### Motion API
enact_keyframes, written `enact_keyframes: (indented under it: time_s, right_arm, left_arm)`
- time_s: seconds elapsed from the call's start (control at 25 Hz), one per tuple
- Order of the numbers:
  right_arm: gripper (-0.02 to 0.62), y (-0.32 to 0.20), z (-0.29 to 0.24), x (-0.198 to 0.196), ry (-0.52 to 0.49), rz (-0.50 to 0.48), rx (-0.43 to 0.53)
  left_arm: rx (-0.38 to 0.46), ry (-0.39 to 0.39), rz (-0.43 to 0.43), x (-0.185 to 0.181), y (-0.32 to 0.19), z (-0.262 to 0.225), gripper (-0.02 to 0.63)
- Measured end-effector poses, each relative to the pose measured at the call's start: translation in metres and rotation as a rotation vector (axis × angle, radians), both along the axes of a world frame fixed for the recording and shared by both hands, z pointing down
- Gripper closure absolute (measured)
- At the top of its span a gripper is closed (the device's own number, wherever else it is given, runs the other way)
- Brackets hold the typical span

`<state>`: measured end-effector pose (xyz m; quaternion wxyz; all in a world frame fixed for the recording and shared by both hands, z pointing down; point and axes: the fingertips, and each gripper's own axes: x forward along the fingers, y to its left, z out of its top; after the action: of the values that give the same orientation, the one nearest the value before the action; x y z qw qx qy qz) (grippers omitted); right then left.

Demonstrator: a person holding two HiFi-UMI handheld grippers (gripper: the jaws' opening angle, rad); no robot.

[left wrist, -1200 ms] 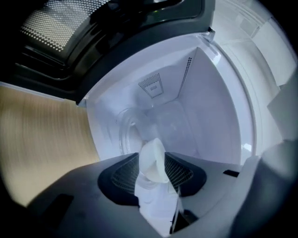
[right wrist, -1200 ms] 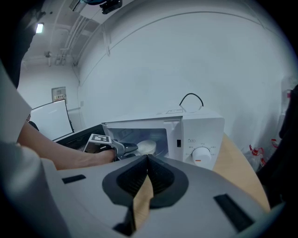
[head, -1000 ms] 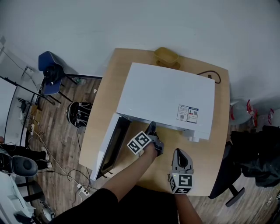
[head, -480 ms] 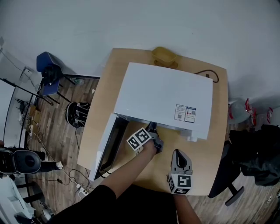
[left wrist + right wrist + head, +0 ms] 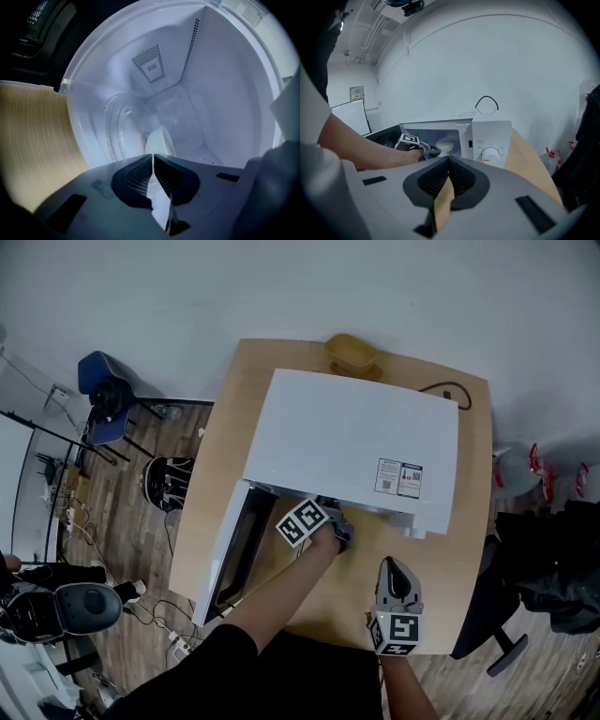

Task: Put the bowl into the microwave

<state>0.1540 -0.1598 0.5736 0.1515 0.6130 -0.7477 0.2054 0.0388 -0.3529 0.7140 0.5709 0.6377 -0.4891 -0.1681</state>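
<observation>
Left gripper [image 5: 153, 157] grips bowl [image 5: 161, 139] inside microwave [image 5: 356, 442] (door [image 5: 232, 557] open).

The white box-shaped microwave [image 5: 352, 442] stands on the light wooden table [image 5: 211, 502], its dark-windowed door [image 5: 230, 554] swung open to the left; the small white bowl [image 5: 159, 140] is inside the cavity, at the tips of the left gripper [image 5: 153, 157]; a yellow plastic container [image 5: 353, 354] lies behind the microwave; the right gripper [image 5: 392, 568] hangs before it, rightward.

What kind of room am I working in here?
Probably an office or lab workspace, not a kitchen: the microwave sits on a wooden desk, with a blue office chair and loose cables on the wood floor beside it.
</observation>
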Motion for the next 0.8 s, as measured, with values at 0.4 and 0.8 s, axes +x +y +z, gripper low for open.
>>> enact_keyframes:
  time_s: [0.4, 0.8]
  right_arm:
    - [0.537, 0.041, -0.026, -0.01, 0.018, 0.044, 0.046]
    - [0.535, 0.15, -0.046, -0.046, -0.021, 0.079, 0.069]
  left_arm:
    - [0.095, -0.08, 0.181, -0.023, 0.076, -0.037, 0.584]
    - [0.401, -0.377, 0.387, -0.071, 0.249, -0.137, 0.584]
